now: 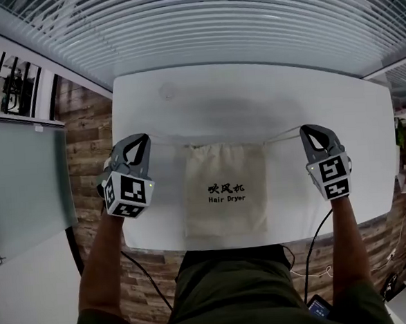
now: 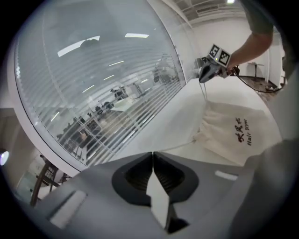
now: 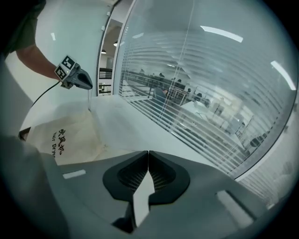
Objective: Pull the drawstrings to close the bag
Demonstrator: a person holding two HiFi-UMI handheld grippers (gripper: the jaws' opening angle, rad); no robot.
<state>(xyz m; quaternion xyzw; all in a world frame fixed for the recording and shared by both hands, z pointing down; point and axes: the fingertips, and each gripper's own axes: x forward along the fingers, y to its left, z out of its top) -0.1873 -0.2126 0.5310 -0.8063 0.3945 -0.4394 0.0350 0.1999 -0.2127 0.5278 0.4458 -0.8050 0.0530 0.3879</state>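
A cream drawstring bag (image 1: 224, 191) printed "Hair Dryer" lies flat in the middle of the white table (image 1: 185, 104), its top edge puckered. A thin drawstring (image 1: 282, 136) runs from each top corner out to a gripper. My left gripper (image 1: 140, 138) is shut on the left string at the bag's upper left. My right gripper (image 1: 307, 130) is shut on the right string at the upper right. In the left gripper view the right gripper (image 2: 202, 79) holds its string above the bag (image 2: 236, 133). The right gripper view shows the left gripper (image 3: 88, 87) likewise over the bag (image 3: 65, 135).
A glass wall with horizontal blinds (image 1: 200, 26) runs along the table's far edge. The table's left edge lies just outside my left gripper. Wood-pattern floor (image 1: 87, 138) shows on both sides. Cables (image 1: 313, 254) trail below the near edge by the person's lap.
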